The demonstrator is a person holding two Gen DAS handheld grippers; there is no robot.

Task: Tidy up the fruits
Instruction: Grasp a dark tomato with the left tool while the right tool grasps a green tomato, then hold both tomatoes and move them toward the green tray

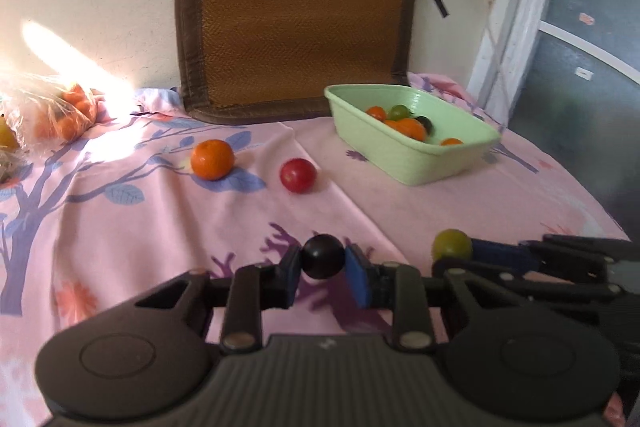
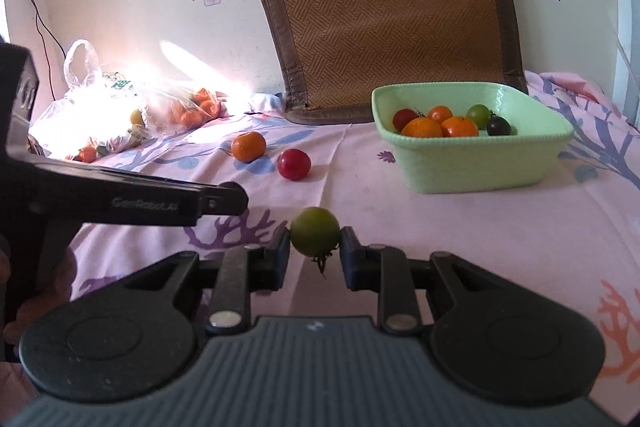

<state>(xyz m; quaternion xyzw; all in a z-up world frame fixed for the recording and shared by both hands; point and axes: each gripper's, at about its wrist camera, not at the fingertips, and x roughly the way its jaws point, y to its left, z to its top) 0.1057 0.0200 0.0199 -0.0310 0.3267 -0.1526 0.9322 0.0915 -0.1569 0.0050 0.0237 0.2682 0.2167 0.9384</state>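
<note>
My left gripper [image 1: 323,261] is shut on a small black tomato [image 1: 322,255], held just above the pink cloth. My right gripper [image 2: 315,241] is shut on a green tomato [image 2: 315,231]; that tomato also shows in the left wrist view [image 1: 451,244], to the right of my left gripper. A pale green basin [image 2: 476,163] stands at the back right and holds several oranges and tomatoes; it also shows in the left wrist view [image 1: 404,157]. An orange [image 1: 212,159] and a red tomato [image 1: 297,175] lie loose on the cloth, left of the basin.
A brown woven cushion [image 1: 296,7] leans on the wall behind the basin. Plastic bags with more fruit [image 2: 120,111] lie at the far left in bright sunlight. The left gripper's body [image 2: 120,203] crosses the left side of the right wrist view.
</note>
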